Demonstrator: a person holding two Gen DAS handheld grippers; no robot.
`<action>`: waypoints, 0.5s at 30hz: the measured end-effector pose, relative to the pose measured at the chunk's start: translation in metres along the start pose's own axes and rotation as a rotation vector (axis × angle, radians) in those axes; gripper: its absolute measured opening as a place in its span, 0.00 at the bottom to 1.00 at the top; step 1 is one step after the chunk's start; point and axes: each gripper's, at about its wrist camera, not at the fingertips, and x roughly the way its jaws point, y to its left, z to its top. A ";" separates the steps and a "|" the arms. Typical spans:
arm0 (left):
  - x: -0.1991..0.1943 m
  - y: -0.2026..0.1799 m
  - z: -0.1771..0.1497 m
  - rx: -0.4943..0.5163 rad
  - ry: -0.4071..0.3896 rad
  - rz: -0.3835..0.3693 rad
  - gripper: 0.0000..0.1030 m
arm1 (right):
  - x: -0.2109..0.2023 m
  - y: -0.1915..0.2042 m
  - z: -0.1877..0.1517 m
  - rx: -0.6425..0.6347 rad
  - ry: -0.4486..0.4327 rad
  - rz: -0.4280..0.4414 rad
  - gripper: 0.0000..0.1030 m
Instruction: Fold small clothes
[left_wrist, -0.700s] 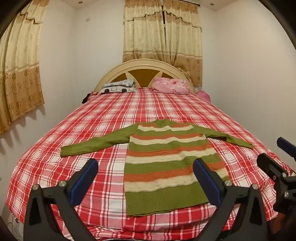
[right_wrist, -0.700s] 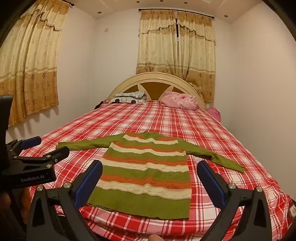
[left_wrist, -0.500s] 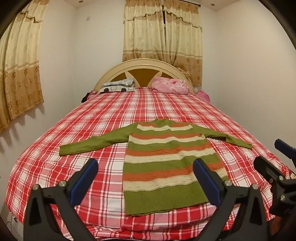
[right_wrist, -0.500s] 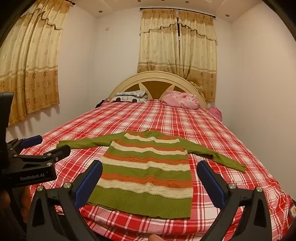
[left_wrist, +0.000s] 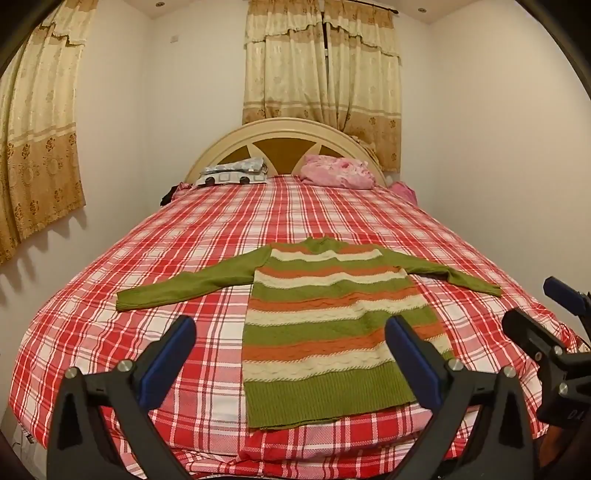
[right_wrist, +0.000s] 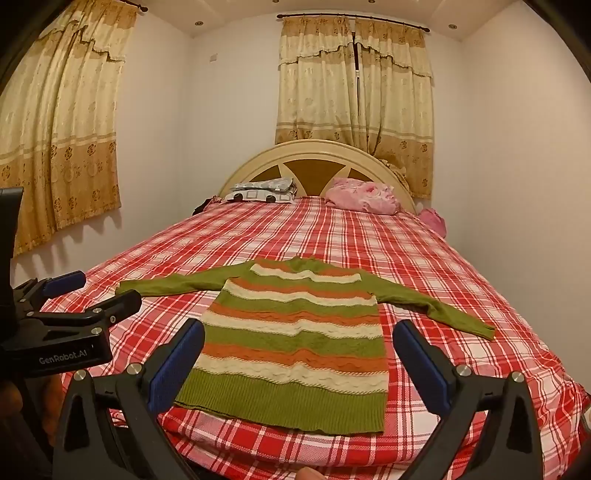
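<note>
A small green sweater with orange and cream stripes (left_wrist: 332, 332) lies flat on the red plaid bed (left_wrist: 110, 332), both sleeves spread out, hem toward me. It also shows in the right wrist view (right_wrist: 299, 339). My left gripper (left_wrist: 290, 347) is open and empty, hovering above the hem end of the bed. My right gripper (right_wrist: 299, 354) is open and empty, over the hem. Each gripper shows at the edge of the other's view: the right gripper (left_wrist: 535, 314) and the left gripper (right_wrist: 99, 291).
A curved cream headboard (left_wrist: 284, 133) stands at the far end, with a patterned pillow (left_wrist: 232, 173) and a pink bundle (left_wrist: 336, 171) before it. Walls close in on both sides, with curtains (left_wrist: 33, 147) at left and behind the bed.
Both grippers have drifted slightly; the sweater sits a little lower and nearer in both views. Nothing was grasped or moved.
</note>
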 end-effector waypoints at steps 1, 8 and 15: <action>0.001 -0.001 0.000 -0.002 0.002 -0.001 1.00 | 0.000 0.000 0.000 0.000 0.000 0.000 0.99; 0.003 0.000 -0.004 -0.018 0.007 0.000 1.00 | 0.002 -0.001 -0.002 0.004 0.005 0.004 0.99; 0.003 -0.002 -0.004 -0.017 0.010 0.001 1.00 | 0.006 -0.002 -0.004 0.009 0.007 0.009 0.99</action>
